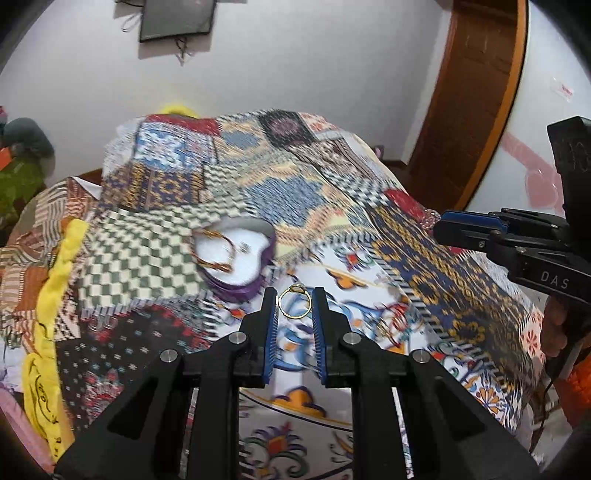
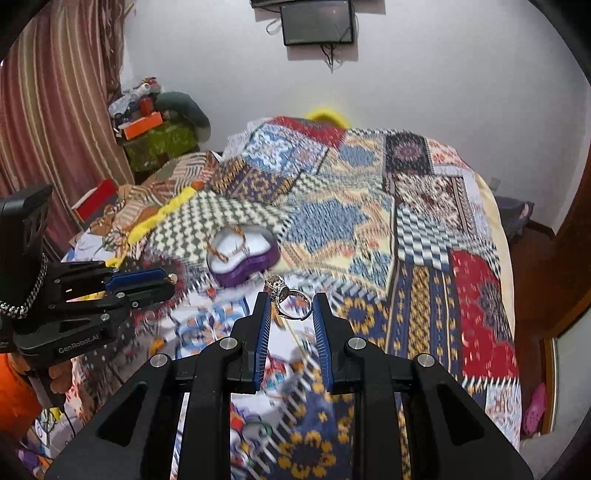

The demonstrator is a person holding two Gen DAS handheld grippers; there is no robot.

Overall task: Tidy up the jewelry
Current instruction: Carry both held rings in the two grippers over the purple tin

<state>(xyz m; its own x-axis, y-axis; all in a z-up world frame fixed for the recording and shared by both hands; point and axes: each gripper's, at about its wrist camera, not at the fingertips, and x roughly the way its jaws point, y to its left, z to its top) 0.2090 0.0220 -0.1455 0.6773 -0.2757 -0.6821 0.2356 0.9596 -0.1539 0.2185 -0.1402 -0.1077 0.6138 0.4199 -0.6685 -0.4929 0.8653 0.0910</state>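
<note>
Patchwork cloth in many colours covers the bed (image 1: 332, 192), and both views look down on it.

Left-hand view: a yellow fabric strip (image 1: 55, 280) runs along the bed's left side. Further right sits a purple heart-shaped jewelry box (image 1: 236, 254), open, with a white lining; a twisted gold bracelet (image 1: 212, 251) lies inside. Just in front of the box, the left tongs (image 1: 294, 304) are clenched on a thin gold ring (image 1: 294, 303), which stands upright between the blue pads, lifted clear of the cloth. At the far right edge the other tool enters from the side, its blue tips pointing left; what it carries shows only as a small glint from here. A brown wooden door (image 1: 476, 92) stands behind it.

Right-hand view: striped curtains (image 2: 55, 110) hang at the far left, with a cluttered pile (image 2: 151, 122) beside them. The left tool shows below, side-on, with a tiny gold speck at its tip. The same box (image 2: 242, 258) lies near the middle. Just in front of it, the right tongs (image 2: 290, 304) grip a silver ring (image 2: 291, 302) with a large ornate stone setting, tilted toward the left pad; this ring is clear only here. A dark screen (image 2: 317, 22) hangs on the white wall above. A pink shoe (image 2: 533, 410) lies on the floor at far right.

Nothing stands between either ring and the box.
</note>
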